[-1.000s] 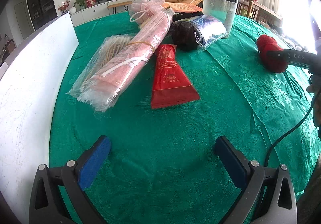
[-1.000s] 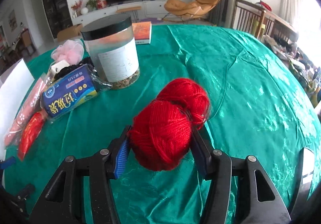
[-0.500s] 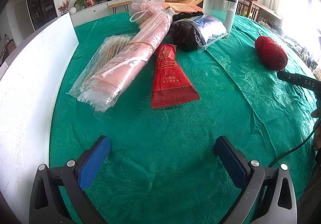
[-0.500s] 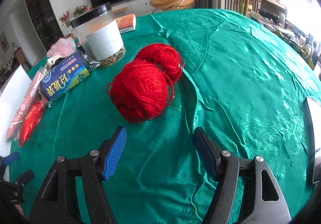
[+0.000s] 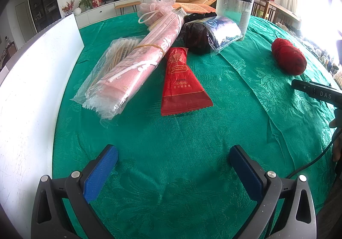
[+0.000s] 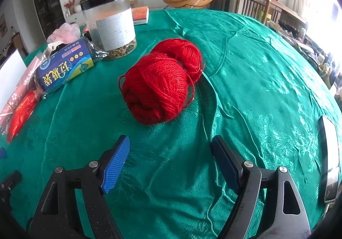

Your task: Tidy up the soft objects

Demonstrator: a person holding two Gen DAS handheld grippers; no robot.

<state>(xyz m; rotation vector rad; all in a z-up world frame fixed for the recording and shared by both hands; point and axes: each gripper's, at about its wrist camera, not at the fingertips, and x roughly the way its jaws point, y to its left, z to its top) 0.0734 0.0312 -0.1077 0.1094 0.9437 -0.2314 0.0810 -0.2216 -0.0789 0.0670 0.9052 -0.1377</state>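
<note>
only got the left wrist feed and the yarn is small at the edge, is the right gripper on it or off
Observer: Off. The right gripper is open, and the yarn lies on the cloth beyond its fingertips.
Operator: one ball or two
Observer: Two red balls touching, one behind the other, with loose strands at the near one.
Operator: whats in the jar
Observer: The jar holds a thin layer of brownish bits at the bottom; the rest looks empty.
</note>
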